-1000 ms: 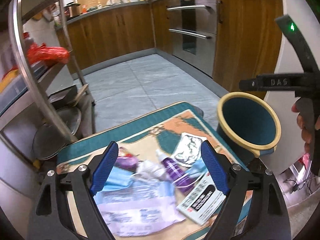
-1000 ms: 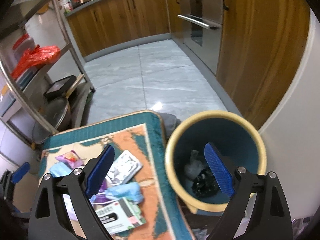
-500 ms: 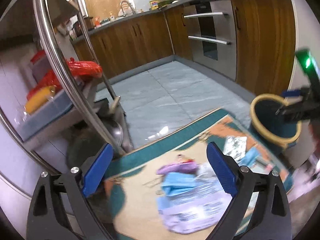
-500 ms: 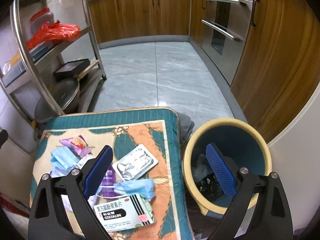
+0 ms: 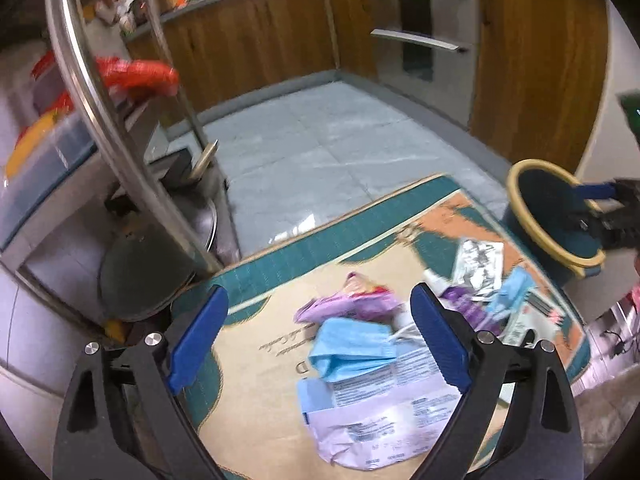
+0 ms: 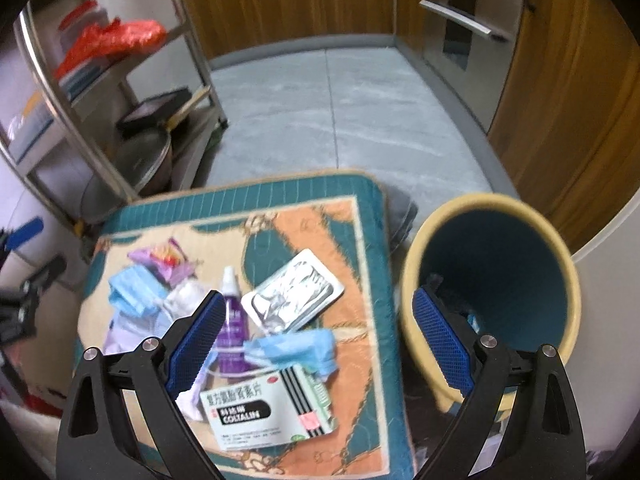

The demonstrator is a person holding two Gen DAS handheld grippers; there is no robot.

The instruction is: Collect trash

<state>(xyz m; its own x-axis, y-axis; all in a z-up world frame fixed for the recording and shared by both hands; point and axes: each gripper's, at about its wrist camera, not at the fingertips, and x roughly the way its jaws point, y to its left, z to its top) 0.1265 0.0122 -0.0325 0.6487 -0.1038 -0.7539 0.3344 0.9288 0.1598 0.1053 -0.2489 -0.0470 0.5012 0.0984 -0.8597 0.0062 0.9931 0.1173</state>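
Trash lies on a patterned teal and orange mat (image 6: 360,216): a medicine box (image 6: 268,408), a blue face mask (image 6: 296,350), a foil blister pack (image 6: 294,294), a purple spray bottle (image 6: 231,320), a second blue mask (image 5: 352,348), a purple wrapper (image 5: 352,300) and a printed plastic bag (image 5: 384,412). A blue bin with a yellow rim (image 6: 496,292) stands right of the mat. My left gripper (image 5: 320,344) is open above the left masks. My right gripper (image 6: 316,348) is open above the mat's right edge, by the bin.
A steel shelf rack (image 5: 104,120) with a red bag (image 5: 136,76), pots and a box stands to the left. Wooden cabinets (image 6: 568,92) and an oven (image 6: 460,20) line the far side and right. Grey tiled floor (image 6: 340,120) lies beyond the mat.
My left gripper has pulled back left from the pile. My right gripper has moved from over the bin toward the mat's trash. Both stay open.
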